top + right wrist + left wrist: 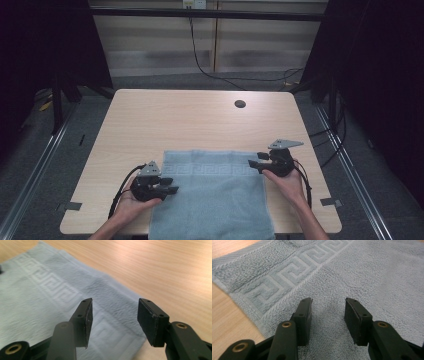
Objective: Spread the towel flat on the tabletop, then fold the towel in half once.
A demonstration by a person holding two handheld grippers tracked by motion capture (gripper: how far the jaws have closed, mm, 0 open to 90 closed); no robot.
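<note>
Holding my left gripper point(171, 186) at about seven o'clock on the table point(150, 120), I had its jaws apart, with nothing pinched between them; they pointed toward three o'clock over the left edge of the towel point(215, 195). In the left gripper view, that same gripper point(328, 307) hung just above the terry pile, its pads clear of the cloth, with the towel's woven key-pattern band point(279, 282) running away toward eleven o'clock and a strip of bare wood showing at nine o'clock. My right gripper point(254, 166) sat at about four o'clock on the table, jaws also spread and empty, aimed toward nine o'clock at the towel's far right corner. In the right gripper view, that gripper point(115, 312) stood over the towel's edge, where the key band ran under the gap between the pads and the bare tabletop stretched off from twelve to three o'clock. The pale blue towel lay flat at six o'clock on the table, its near end hanging over the table's front edge, between my two hands. A small dark hole point(240, 104) marked the tabletop toward one o'clock, well apart from the cloth.
</note>
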